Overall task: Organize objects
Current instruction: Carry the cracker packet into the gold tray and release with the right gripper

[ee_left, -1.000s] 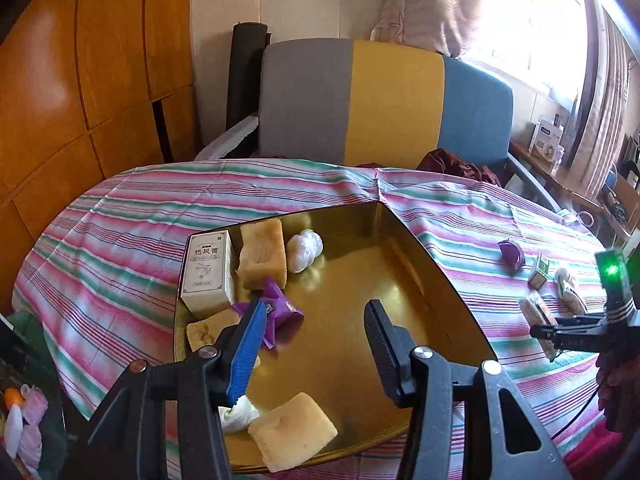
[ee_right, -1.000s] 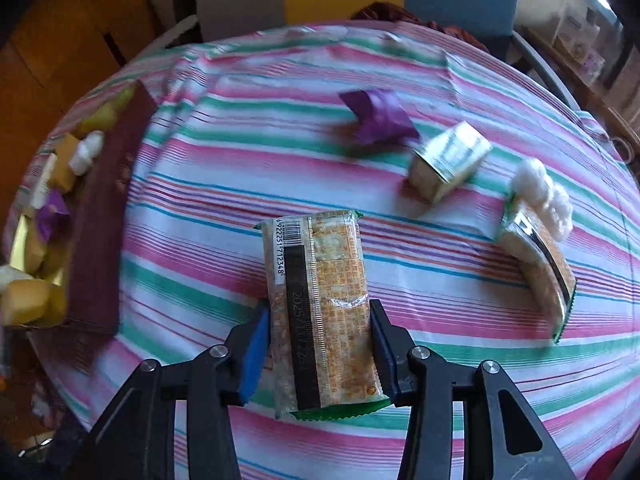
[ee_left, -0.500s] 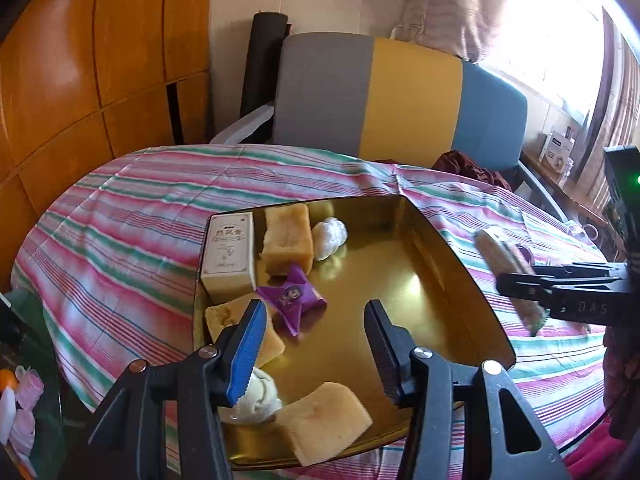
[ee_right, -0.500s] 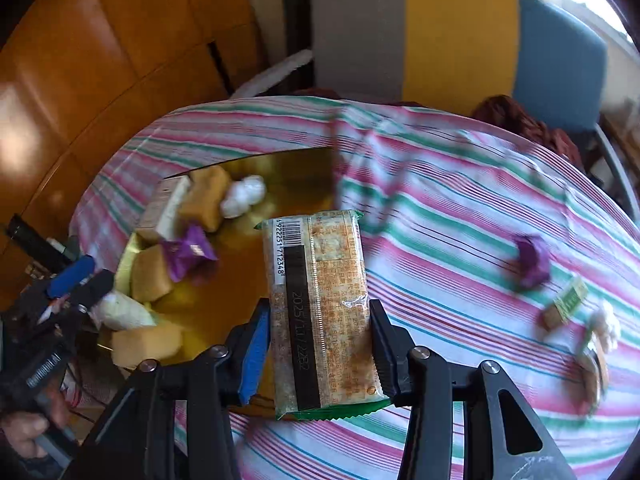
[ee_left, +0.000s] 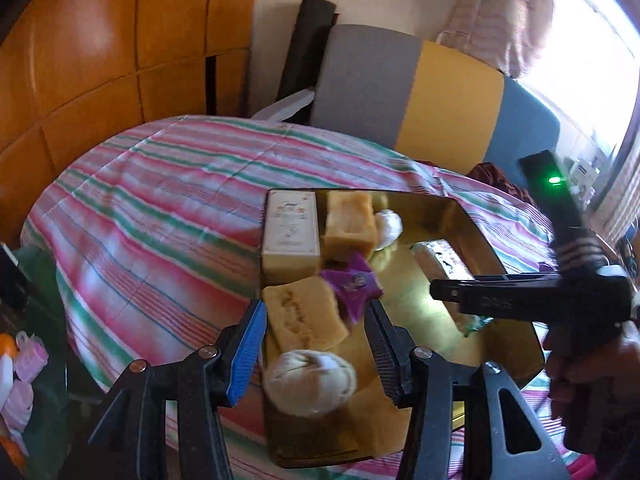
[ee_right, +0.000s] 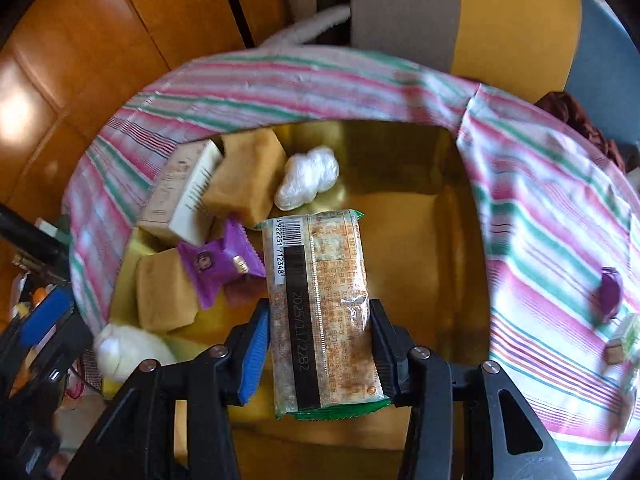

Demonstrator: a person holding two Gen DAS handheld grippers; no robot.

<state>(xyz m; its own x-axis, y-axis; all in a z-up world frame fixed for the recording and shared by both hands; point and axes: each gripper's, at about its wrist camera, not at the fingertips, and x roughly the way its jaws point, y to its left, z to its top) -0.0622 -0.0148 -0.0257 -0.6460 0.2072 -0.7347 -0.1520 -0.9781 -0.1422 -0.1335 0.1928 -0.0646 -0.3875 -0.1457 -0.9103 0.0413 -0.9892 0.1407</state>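
Hovering over the near left corner of the gold tray (ee_left: 460, 216): left gripper (ee_left: 316, 344), fingers spread, nothing between them but the view of a yellow sponge block (ee_left: 304, 316) and a white wrapped ball (ee_left: 310, 382) lying below. Along the tray's left edge: white carton (ee_right: 180, 196) at the far corner, second sponge block (ee_right: 248, 176) just beside it, purple sachet (ee_right: 218, 264) toward the middle, touching the nearer block. Beside the far block: clear-wrapped white bundle (ee_right: 308, 176). Over the tray's middle: right gripper (ee_right: 318, 344), pinching a long cracker packet (ee_right: 320, 308) by both long sides, barcode end pointing away, green sealed end nearest the camera. Whether the packet touches the tray floor: cannot tell. Right of the tray, on the striped tablecloth (ee_right: 540, 216) near its right edge: another purple sachet (ee_right: 610, 290) and a small box (ee_right: 622, 340), blurred.
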